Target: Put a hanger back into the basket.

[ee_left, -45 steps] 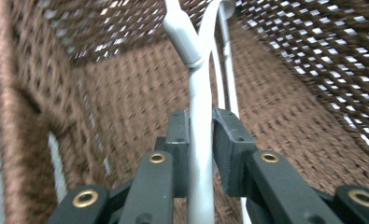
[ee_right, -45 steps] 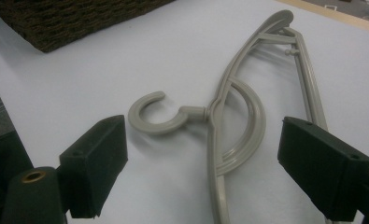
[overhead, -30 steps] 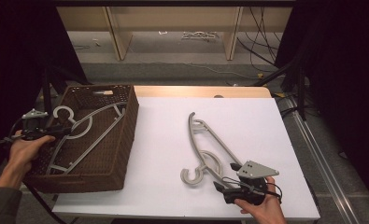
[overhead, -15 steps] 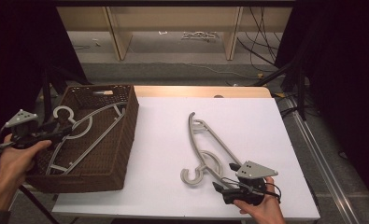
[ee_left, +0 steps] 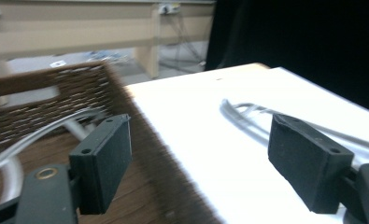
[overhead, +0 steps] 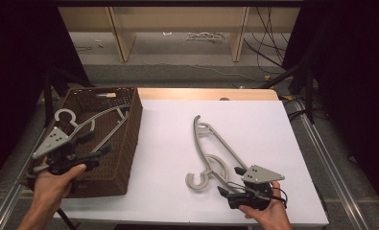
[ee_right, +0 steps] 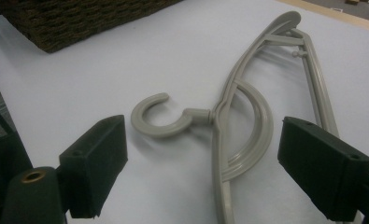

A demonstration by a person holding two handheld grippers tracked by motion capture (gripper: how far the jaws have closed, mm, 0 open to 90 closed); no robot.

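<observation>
A grey hanger point(overhead: 88, 125) lies inside the brown wicker basket point(overhead: 129, 139) at the table's left. My left gripper point(overhead: 95, 145) hovers over the basket's near part, pointing right toward the table. Its jaws have just been opening and stand wide with nothing between them. In the left gripper view the gripper point(ee_left: 205, 163) looks across the basket point(ee_left: 51, 93) to the white table. A second grey hanger point(overhead: 211, 148) lies flat on the white table. My right gripper point(overhead: 229, 181) rests open just short of that hanger's hook point(ee_right: 159, 119), not touching it.
The white tabletop point(overhead: 168, 143) has free room between the basket and the second hanger. A wooden strip point(overhead: 206, 93) runs along the far edge. Beyond it stand wooden shelf legs point(overhead: 120, 36) and cables on the floor. Dark curtains flank both sides.
The left hand has moved from the basket's left side toward its near part and a little up, turning to face the table. Its jaws stand wider. The right hand has not moved.
</observation>
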